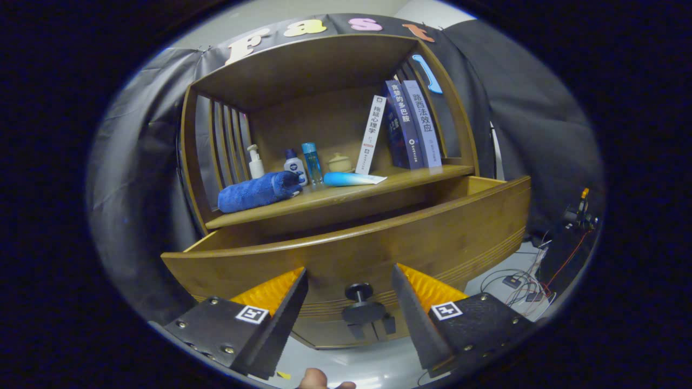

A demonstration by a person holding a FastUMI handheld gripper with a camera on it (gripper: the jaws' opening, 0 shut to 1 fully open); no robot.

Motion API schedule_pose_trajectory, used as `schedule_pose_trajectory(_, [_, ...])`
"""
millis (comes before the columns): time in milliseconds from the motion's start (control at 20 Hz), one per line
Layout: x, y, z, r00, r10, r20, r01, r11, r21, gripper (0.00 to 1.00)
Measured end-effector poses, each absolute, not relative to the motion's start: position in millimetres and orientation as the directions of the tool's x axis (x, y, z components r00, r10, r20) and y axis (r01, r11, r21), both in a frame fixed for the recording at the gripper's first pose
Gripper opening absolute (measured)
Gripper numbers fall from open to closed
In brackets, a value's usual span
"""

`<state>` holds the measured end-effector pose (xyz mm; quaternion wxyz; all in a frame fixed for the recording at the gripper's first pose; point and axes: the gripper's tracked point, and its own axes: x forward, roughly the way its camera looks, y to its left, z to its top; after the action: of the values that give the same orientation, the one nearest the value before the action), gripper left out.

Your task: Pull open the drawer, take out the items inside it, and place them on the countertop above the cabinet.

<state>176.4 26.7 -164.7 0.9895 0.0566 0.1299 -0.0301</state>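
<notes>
The gripper (350, 281) has its 2 fingers spread apart, gripping nothing. The round black drawer knob (359, 293) sits between them, clear of both. The curved brown wooden drawer (351, 254) stands pulled out from the wooden cabinet (303, 70); its interior is hidden behind the drawer front.

On the wooden countertop (400, 181) above the drawer:
- 1 rolled blue towel (259, 191), at the left;
- 1 white pump bottle (255, 162), 1 white bottle with blue cap (294, 165) and 1 clear blue bottle (312, 162), behind the towel;
- 1 light-blue tube (348, 179), lying flat;
- 3 leaning books (403, 127), at the right.
</notes>
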Motion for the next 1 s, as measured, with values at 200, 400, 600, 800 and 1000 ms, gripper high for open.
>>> schedule_pose_trajectory(200, [193.8, 32.3, -167.0, 0.965, -0.026, -0.263, 0.055, 0.993, 0.104, 0.94])
schedule_pose_trajectory(400, [208.9, 33.8, -167.5, 0.964, -0.019, -0.264, 0.048, 0.994, 0.101, 0.94])
schedule_pose_trajectory(600, [222.9, 33.4, -168.4, 0.965, -0.018, -0.26, 0.046, 0.994, 0.099, 0.94])
schedule_pose_trajectory(800, [242.9, 36.1, -169.7, 0.964, -0.024, -0.265, 0.049, 0.995, 0.09, 0.94])
schedule_pose_trajectory(1000, [263.4, 37.1, -171.6, 0.962, -0.016, -0.271, 0.043, 0.995, 0.094, 0.94])
